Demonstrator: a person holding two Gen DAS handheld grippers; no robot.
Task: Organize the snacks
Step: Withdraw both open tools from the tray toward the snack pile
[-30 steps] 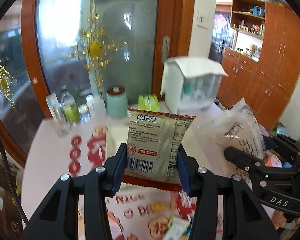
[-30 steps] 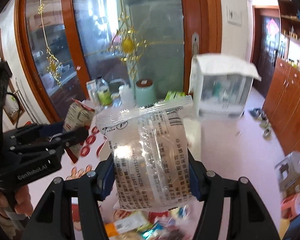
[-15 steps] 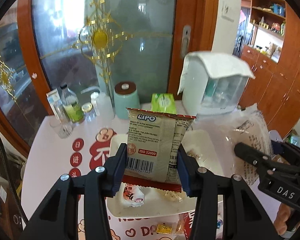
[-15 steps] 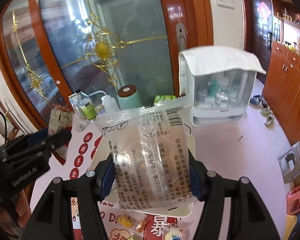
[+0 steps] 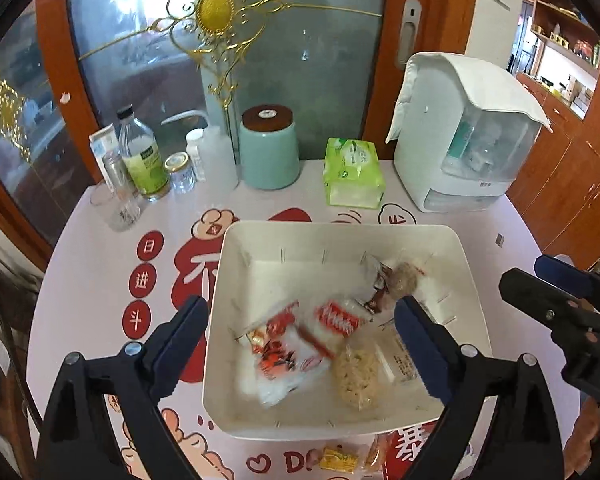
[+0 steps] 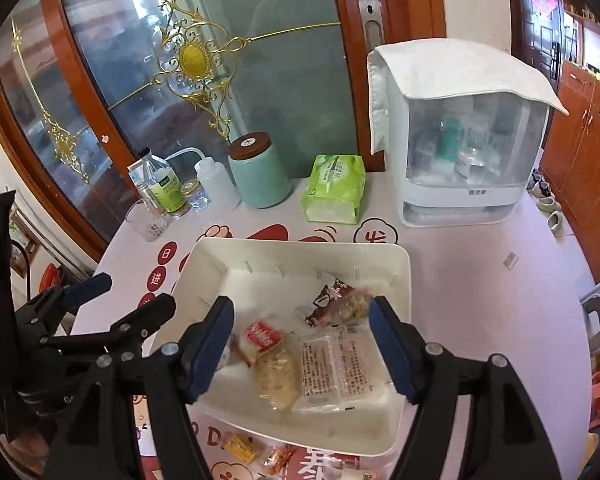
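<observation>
Jaws of both grippers are opening, empty — clear packet (image 6: 336, 372) lies lengthwise in white bin (image 6: 400, 280).

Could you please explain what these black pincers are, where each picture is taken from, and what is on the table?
They are two hand-held grippers, one in each of a person's hands, each with a camera looking along its fingers. One picture looks over the left gripper, the other over the right gripper. Both hover over a white tray holding wrapped snacks, including a clear packet. Both sets of jaws are opening and hold nothing. Behind the tray stand a green jar, a tissue pack and bottles. A yellow snack lies outside the tray.
</observation>
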